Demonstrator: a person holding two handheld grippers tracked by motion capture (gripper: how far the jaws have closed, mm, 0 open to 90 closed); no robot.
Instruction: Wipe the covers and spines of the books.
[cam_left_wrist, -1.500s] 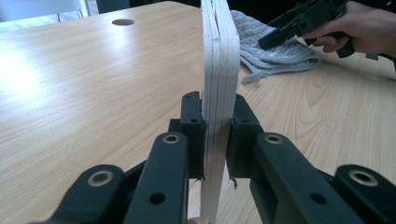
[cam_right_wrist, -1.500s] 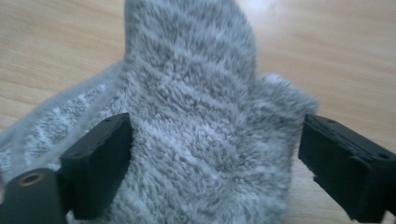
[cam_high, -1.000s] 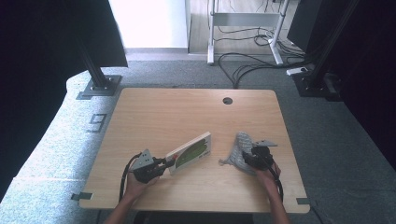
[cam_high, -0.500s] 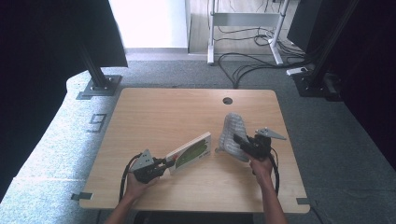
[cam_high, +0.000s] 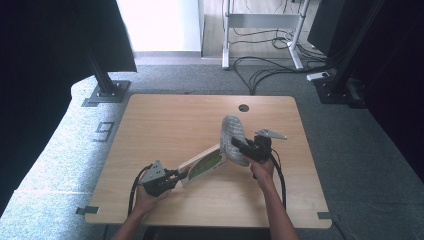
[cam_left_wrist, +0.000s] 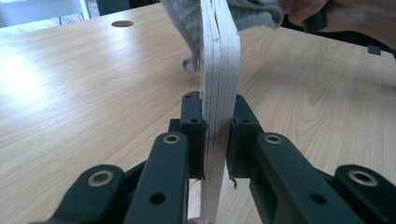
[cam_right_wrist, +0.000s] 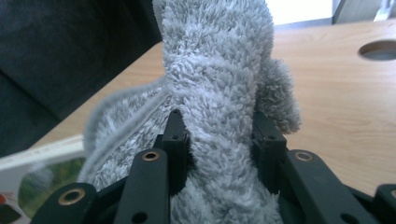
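A thin wooden board (cam_high: 205, 164) with a green picture on its face is held tilted above the table, its far end raised toward the right. My left gripper (cam_high: 176, 176) is shut on the board's near end; in the left gripper view the plywood edge (cam_left_wrist: 217, 84) stands between the closed jaws. My right gripper (cam_high: 239, 145) is shut on a fluffy grey cloth (cam_high: 234, 136), lifted against the board's far end. In the right gripper view the cloth (cam_right_wrist: 219, 79) bulges up out of the jaws, with the board's corner (cam_right_wrist: 42, 168) at lower left.
The wooden table (cam_high: 170, 125) has a round cable hole (cam_high: 243, 107) near its far edge. Black cables trail from both grippers toward the near edge. Dark curtains, stand bases and floor cables lie beyond the table.
My right gripper has lifted the grey cloth off the table and carried it left and up to the board's far end. The left gripper and board have stayed nearly still.
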